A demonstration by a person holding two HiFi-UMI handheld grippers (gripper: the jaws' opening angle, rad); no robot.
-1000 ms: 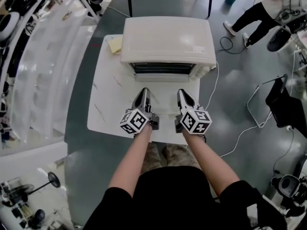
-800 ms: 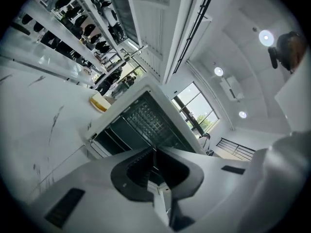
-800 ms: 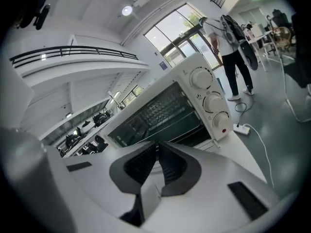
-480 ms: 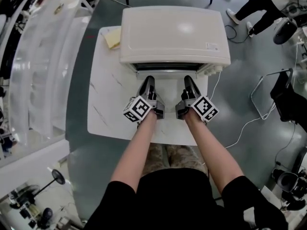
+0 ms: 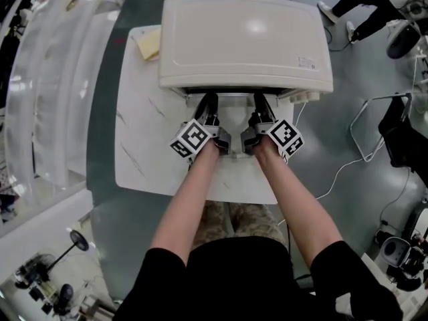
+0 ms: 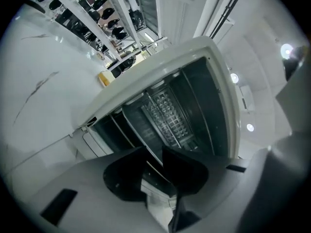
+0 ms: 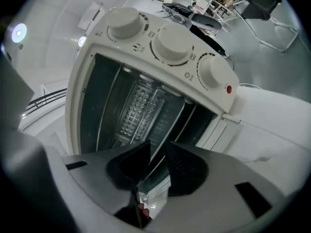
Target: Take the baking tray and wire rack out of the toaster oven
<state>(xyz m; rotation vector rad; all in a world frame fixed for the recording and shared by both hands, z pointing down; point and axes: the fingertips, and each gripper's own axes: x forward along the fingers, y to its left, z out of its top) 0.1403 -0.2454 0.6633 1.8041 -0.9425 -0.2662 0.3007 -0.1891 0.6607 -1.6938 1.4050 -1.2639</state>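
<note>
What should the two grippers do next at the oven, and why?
Probably close both jaws. The left gripper and right gripper are at the toaster oven's open front. Each has its jaws apart around the thin front edge of what looks like the baking tray, and nothing is gripped yet.

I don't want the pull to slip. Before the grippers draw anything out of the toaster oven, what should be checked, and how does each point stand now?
1. The toaster oven has its door open: ok. The cavity shows in both gripper views.
2. The left gripper straddles the thin front edge inside the opening: ok.
3. The right gripper straddles that edge too: ok.
4. Jaws closed on the edge: not ok. Both pairs stand apart.
5. Which piece the edge belongs to: cannot tell.
6. Both grippers reach equally far in: ok in the head view.
</note>
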